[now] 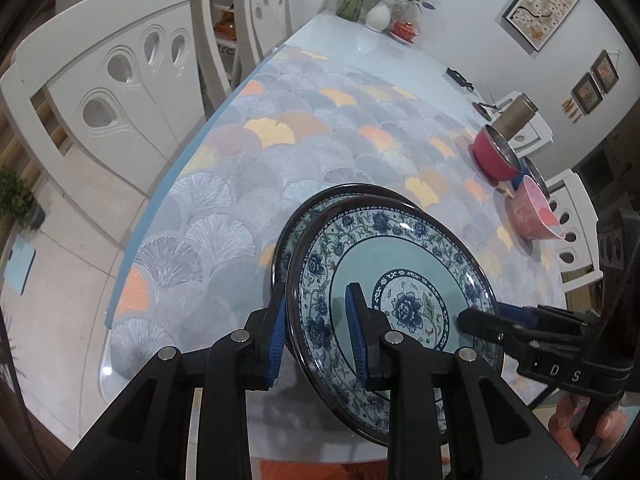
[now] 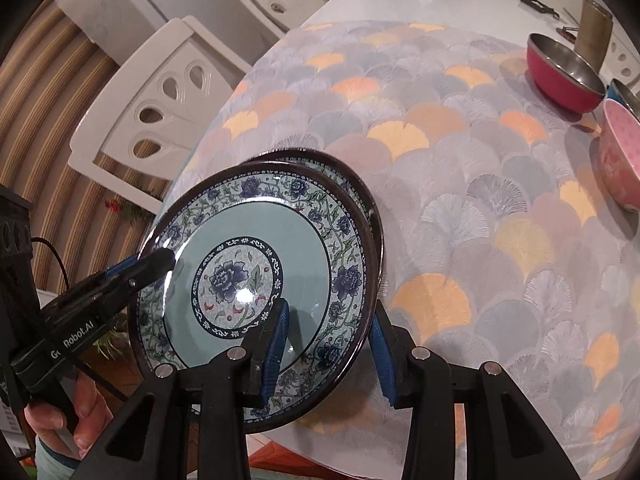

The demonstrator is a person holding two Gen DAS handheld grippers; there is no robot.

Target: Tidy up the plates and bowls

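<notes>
A blue floral plate (image 1: 400, 264) lies on top of a second matching plate (image 1: 320, 200) near the table's front edge; both show in the right wrist view (image 2: 256, 248), the lower one (image 2: 360, 184) peeking out behind. My left gripper (image 1: 316, 340) straddles the plates' rim, one finger above, one outside, with a gap left. My right gripper (image 2: 328, 352) straddles the opposite rim the same way. Each gripper shows in the other's view (image 1: 476, 320) (image 2: 160, 260).
A red metal bowl (image 1: 494, 156), a pink bowl (image 1: 534, 210) and a blue bowl (image 2: 624, 96) stand at the table's right side, with a metal cup (image 1: 514, 114) behind. White chairs (image 1: 112, 96) stand along the left. A vase (image 1: 378, 14) stands at the far end.
</notes>
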